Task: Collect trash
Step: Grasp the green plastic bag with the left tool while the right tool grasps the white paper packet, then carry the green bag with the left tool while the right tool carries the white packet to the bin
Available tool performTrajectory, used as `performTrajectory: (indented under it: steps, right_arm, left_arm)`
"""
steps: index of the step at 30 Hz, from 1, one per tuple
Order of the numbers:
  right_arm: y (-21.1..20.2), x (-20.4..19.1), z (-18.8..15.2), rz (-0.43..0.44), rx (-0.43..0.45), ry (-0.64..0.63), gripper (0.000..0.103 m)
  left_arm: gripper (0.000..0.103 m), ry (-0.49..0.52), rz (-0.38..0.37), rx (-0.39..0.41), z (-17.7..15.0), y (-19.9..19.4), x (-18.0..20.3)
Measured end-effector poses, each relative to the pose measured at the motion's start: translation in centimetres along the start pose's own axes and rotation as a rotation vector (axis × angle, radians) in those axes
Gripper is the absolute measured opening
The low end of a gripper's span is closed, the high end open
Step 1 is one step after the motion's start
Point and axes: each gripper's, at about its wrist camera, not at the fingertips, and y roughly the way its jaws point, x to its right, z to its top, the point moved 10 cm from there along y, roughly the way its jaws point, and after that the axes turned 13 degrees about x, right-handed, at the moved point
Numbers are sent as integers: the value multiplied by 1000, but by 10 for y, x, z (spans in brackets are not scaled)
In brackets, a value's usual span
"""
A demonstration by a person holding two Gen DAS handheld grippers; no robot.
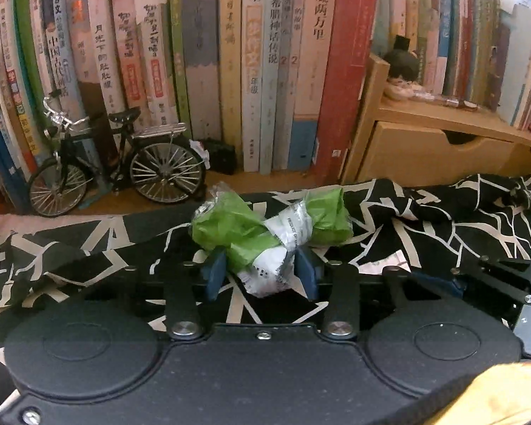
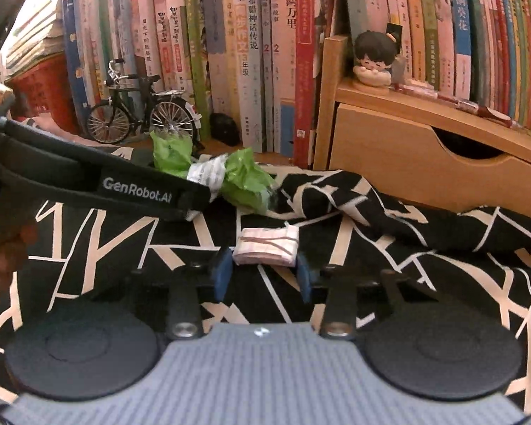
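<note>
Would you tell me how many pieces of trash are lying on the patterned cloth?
2. A green wrapper lies between the left gripper's fingers; a small folded paper lies between the right gripper's fingers. Cloth folds may hide more.

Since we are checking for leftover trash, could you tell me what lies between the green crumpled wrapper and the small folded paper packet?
Only bare patterned cloth separates the green wrapper from the folded paper packet, as the right wrist view shows.

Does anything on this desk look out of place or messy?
Yes. A crumpled green wrapper and a small folded paper lie on the patterned cloth, which is itself rumpled against the drawer. The books behind stand tidy.
</note>
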Motion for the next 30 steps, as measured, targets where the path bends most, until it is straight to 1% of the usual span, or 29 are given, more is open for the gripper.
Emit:
performTrajectory:
  steps: [3, 5, 9, 12, 14, 16, 19, 21, 24, 30]
  right_arm:
    - [-7, 5, -1, -4, -1, 18, 43]
    - [-11, 7, -1, -10, 5, 34, 43]
    - [-21, 12, 4, -19, 20, 77, 43]
    - [-29, 11, 9, -25, 28, 80, 43]
    - [-36, 11, 13, -52, 28, 79, 44]
    - [-42, 10, 17, -65, 29, 80, 44]
    - [-52, 6, 21, -60, 29, 83, 43]
    - [-59, 2, 25, -58, 27, 86, 43]
    - [-74, -2, 30, -69, 37, 77, 43]
    - [-114, -11, 40, -84, 58, 76, 43]
  left_arm:
    - [34, -12, -5, 24, 3, -5, 2]
    - [34, -10, -1, 48, 8, -10, 2]
    - [34, -12, 5, 73, 16, -20, 1]
    - [34, -28, 17, 89, 24, -32, -2]
    - [34, -41, 37, 103, 29, -43, -5]
    - [34, -39, 26, 111, 32, -55, -4]
    - [34, 7, 16, 136, 38, -74, 0]
    - [34, 25, 22, 144, 40, -86, 1]
    - [34, 24, 36, 137, 39, -103, 1]
    - [34, -14, 49, 169, 33, -149, -4]
